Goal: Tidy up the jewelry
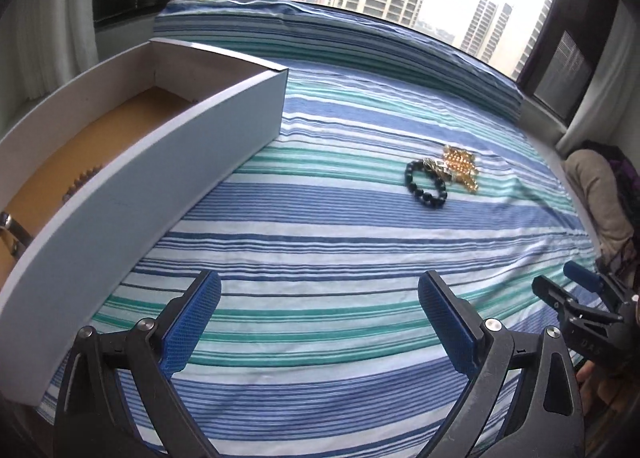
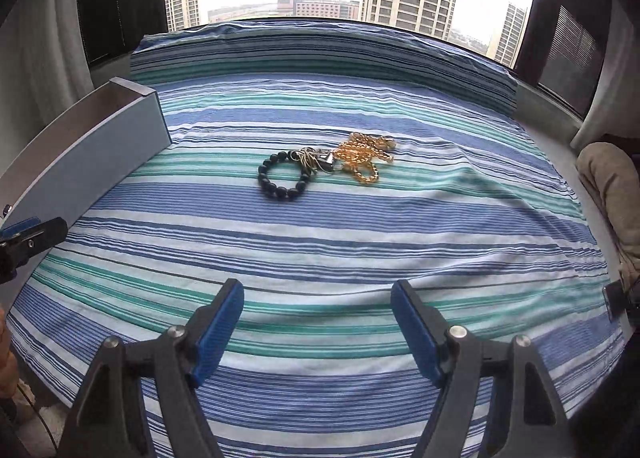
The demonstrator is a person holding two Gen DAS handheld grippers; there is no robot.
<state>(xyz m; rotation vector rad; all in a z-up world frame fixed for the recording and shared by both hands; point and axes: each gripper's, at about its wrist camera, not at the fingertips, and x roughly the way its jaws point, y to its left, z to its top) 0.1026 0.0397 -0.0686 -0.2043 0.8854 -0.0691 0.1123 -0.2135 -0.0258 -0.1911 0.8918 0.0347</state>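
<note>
Bed [image 2: 320,242]: blue, teal and white striped sheet, window behind.

Box [image 1: 160,178]: pale grey, open-topped, brown floor, at the bed's left side. Holds a beaded strand [image 1: 82,180] and a strap with metal fittings [image 1: 10,228] near its front end.

Black bracelet [image 2: 282,176]: mid-bed, well apart from the box, touching a tangle of thin chains [image 2: 310,162].

Gold beads [image 2: 366,156]: heaped just right of the chains.

Left tongs [image 1: 320,324]: spread wide, empty, above the sheet.

Right tongs [image 2: 318,330]: spread wide, empty, facing the jewelry.
</note>
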